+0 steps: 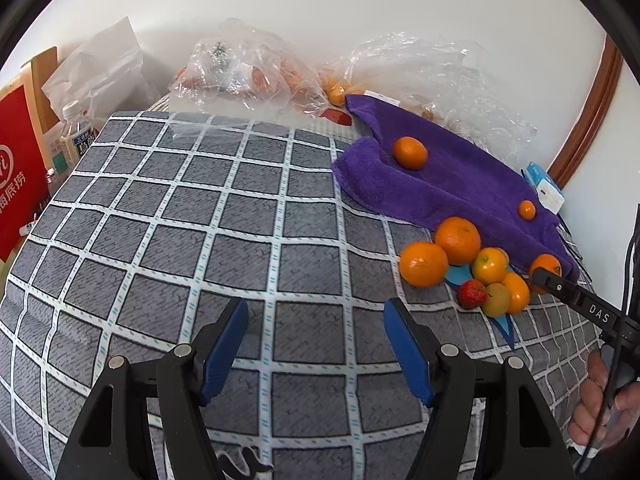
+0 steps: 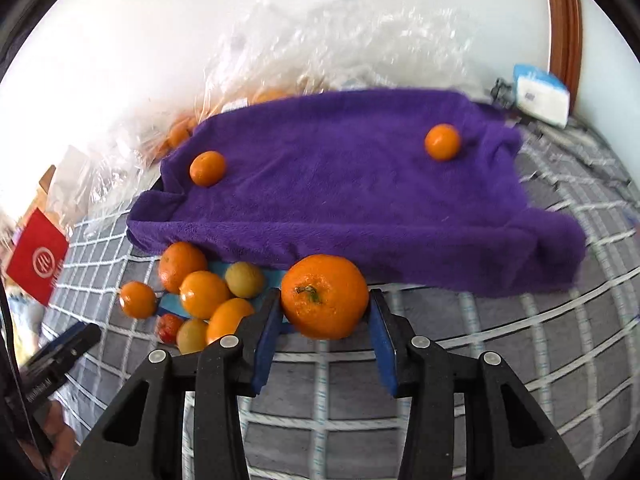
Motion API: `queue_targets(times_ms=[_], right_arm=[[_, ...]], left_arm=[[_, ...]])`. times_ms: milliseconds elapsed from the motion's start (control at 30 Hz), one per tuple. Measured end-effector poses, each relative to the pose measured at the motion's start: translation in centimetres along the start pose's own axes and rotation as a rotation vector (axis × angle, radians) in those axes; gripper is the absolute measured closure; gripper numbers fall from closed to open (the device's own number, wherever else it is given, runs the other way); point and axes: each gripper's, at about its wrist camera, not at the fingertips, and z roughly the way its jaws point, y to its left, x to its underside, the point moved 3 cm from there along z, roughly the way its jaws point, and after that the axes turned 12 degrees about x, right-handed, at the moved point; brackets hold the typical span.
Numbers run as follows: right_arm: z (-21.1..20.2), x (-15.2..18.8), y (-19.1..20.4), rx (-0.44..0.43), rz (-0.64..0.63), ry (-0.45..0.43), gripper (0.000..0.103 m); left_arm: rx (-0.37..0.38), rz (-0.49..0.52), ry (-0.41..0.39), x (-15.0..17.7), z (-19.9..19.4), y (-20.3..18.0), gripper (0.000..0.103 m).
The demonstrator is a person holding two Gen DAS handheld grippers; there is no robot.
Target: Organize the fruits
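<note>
A purple towel (image 1: 448, 176) (image 2: 360, 192) lies on the grey checked tablecloth with two small oranges on it (image 2: 207, 168) (image 2: 442, 142). A pile of oranges, yellow-green fruits and a red fruit (image 1: 472, 264) (image 2: 200, 296) lies at its near edge on a blue sheet. My right gripper (image 2: 325, 312) has its blue pads on both sides of a large orange (image 2: 325, 296) just in front of the towel. My left gripper (image 1: 316, 320) is open and empty over the bare cloth, left of the pile.
Clear plastic bags (image 1: 248, 68) (image 2: 320, 48) with more fruit lie at the back by the wall. A red bag (image 1: 16, 176), bottles (image 1: 74, 128) and white paper stand at the left. A blue-white box (image 2: 542, 94) lies at the right.
</note>
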Motion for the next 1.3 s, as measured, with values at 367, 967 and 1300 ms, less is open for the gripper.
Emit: queue_targets(times_ms=[367, 967, 1300], right_arm=[[-0.1, 1.6, -5.9, 0.044, -0.024, -0.012, 0.06], [1.4, 1.1, -5.4, 0.115, -0.061, -0.033, 0.058], [1.1, 1.5, -4.9, 0.125, -0.083, -0.041, 0.06]], left_arm=[[0.054, 0.017, 0.016, -1.5, 2.4, -5.0, 0.036], [0.02, 0.025, -0.017, -1.1, 4.6, -5.1, 0.068], [-0.002, -0.005, -0.05, -0.8, 3.8, -4.4, 0.068]])
